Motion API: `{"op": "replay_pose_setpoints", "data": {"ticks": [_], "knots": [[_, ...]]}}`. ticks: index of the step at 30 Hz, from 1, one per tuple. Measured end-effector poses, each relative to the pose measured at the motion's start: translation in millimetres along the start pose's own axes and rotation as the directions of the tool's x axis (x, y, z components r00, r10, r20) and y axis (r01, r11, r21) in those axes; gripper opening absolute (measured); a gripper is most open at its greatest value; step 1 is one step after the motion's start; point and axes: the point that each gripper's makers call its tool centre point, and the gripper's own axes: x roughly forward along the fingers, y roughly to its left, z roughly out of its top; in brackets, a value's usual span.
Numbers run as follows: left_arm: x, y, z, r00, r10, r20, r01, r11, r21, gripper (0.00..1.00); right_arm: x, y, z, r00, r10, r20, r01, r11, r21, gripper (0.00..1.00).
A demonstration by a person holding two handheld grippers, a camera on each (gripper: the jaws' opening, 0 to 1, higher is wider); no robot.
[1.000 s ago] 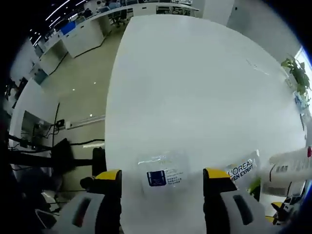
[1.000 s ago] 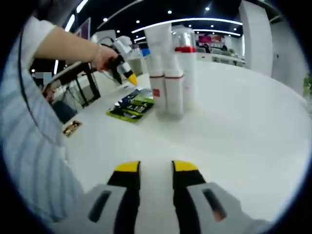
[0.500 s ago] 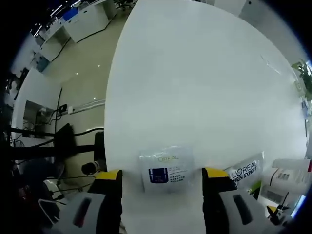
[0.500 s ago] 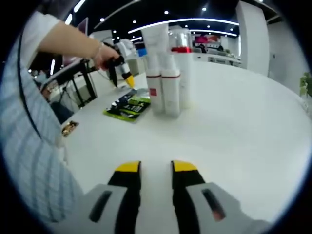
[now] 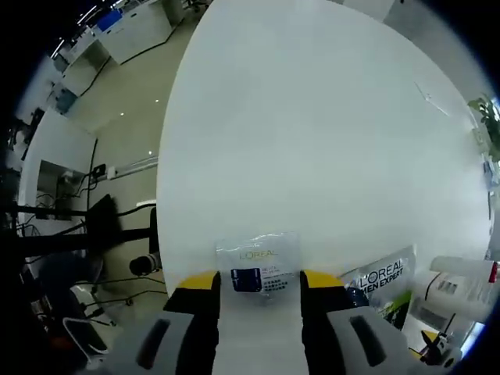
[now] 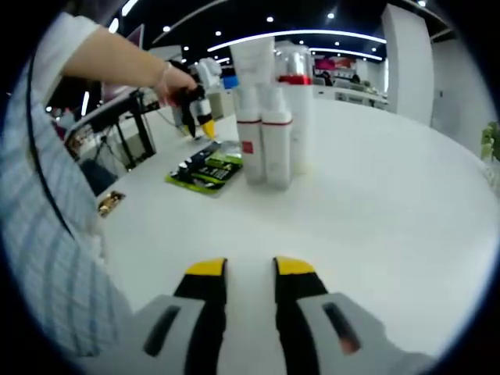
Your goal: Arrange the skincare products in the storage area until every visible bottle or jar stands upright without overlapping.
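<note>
A clear L'Oreal sachet (image 5: pixel 258 264) lies flat near the edge of the white table (image 5: pixel 312 133). My left gripper (image 5: pixel 258 281) stands over it, its yellow-tipped jaws pressed against the sachet's two sides. A green and black Men Expert sachet (image 5: pixel 384 275) lies to its right, beside a white bottle (image 5: pixel 457 283) with a printed label. In the right gripper view, white bottles with red bands (image 6: pixel 264 129) and a clear red-capped bottle (image 6: pixel 297 101) stand upright. The green sachet (image 6: pixel 205 168) lies beside them, under the left gripper (image 6: pixel 203 123). My right gripper (image 6: pixel 250 269) hangs low over bare table, jaws close together, holding nothing.
The table's rim (image 5: pixel 166 195) runs just left of the clear sachet, with floor and desks below. A person's hand and striped sleeve (image 6: pixel 47 195) take up the left of the right gripper view. A small packet (image 6: pixel 109 203) lies by that edge.
The left jaws have drawn together from wide apart to pinch the clear sachet's sides. The right gripper's jaws have kept the same narrow gap.
</note>
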Motion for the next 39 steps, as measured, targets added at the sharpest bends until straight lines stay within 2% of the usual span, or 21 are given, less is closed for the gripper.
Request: {"op": "replay_pose_setpoints", "data": {"ticks": [7, 10, 13, 16, 19, 26, 34, 39], "knots": [[0.0, 0.1, 1.0, 1.0, 0.001, 0.003, -0.001, 1.0, 0.002, 0.42, -0.3, -0.7, 0.1, 1.0, 0.002, 0.004, -0.002, 1.0, 0.003, 0.22], [-0.2, -3.1, -3.6, 1.0, -0.001, -0.017, 0.001, 1.0, 0.021, 0.42, -0.4, -0.8, -0.1, 1.0, 0.003, 0.005, -0.003, 1.0, 0.001, 0.22], [-3.0, -11.1, -6.1, 0.999, -0.038, -0.022, 0.039, 0.999, 0.017, 0.42, -0.3, -1.3, 0.0, 1.0, 0.003, 0.005, -0.003, 1.0, -0.005, 0.21], [-7.2, -14.6, -6.0, 0.999, -0.047, -0.017, 0.047, 0.999, 0.026, 0.42, 0.2, -1.8, 0.2, 1.0, 0.006, 0.005, -0.006, 1.0, -0.009, 0.21], [-12.2, -8.1, -6.3, 1.0, -0.012, -0.005, 0.012, 0.998, 0.063, 0.42, 0.2, -1.7, 0.3, 1.0, 0.009, 0.004, -0.009, 1.0, -0.014, 0.21], [-23.2, -4.3, -10.9, 1.0, -0.03, 0.003, 0.03, 0.999, 0.04, 0.41, -0.1, -0.6, -0.6, 1.0, 0.014, 0.0, -0.014, 0.999, -0.037, 0.21], [-36.8, -7.6, -28.1, 0.996, -0.081, -0.023, 0.082, 0.996, 0.047, 0.41, 2.1, -0.5, -0.1, 1.0, 0.022, 0.008, -0.022, 0.998, -0.065, 0.21], [-41.8, -7.3, -37.0, 0.996, -0.086, -0.006, 0.086, 0.995, 0.05, 0.41, 4.5, 0.4, 0.9, 0.999, 0.033, 0.015, -0.031, 0.996, -0.085, 0.21]]}}
